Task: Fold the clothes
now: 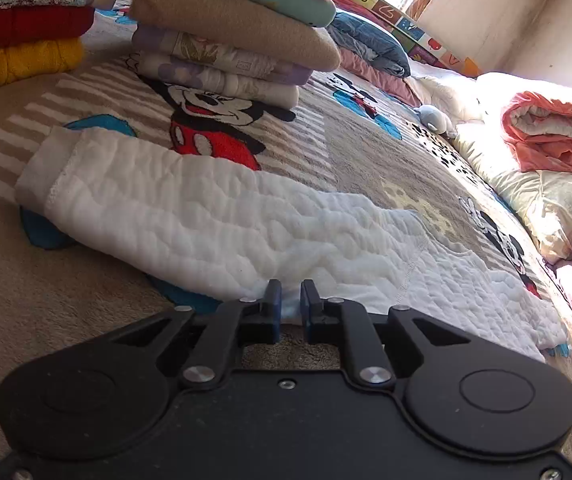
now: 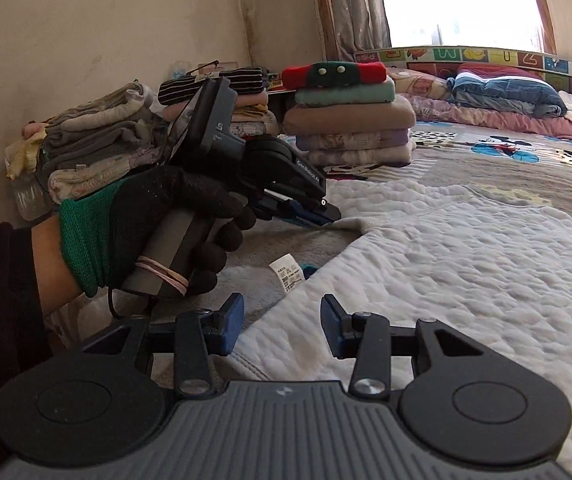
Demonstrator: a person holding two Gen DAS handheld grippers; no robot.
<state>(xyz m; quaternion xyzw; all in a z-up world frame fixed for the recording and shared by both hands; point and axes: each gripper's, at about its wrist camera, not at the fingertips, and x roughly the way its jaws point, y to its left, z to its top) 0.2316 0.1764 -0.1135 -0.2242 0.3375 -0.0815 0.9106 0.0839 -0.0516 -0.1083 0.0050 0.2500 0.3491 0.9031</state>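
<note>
— Fingers first: how do the left ones stand?

— Nearly closed. The left gripper [image 1: 290,298] has its blue-padded fingers [image 1: 273,300] pinching a bunched fold at the near edge of the white quilted garment [image 1: 214,216]. The right wrist view shows the same grip from the side, with a black-and-green gloved hand [image 2: 158,224] on the handle.

— And the right?

— The right gripper [image 2: 282,320] is spread wide, holding nothing; its fingers [image 2: 233,322] hover just over the garment's near hem.

— Where does the garment lie?

— Flat across the Mickey Mouse bedspread [image 1: 365,152], a sleeve reaching toward the bed's far left side. Its care label [image 2: 287,275] sticks out beside the hem.

— Anything behind it?

— A stack of folded clothes [image 1: 238,40] toward the bed's far edge, and a second folded pile [image 1: 22,32] left of it.
</note>
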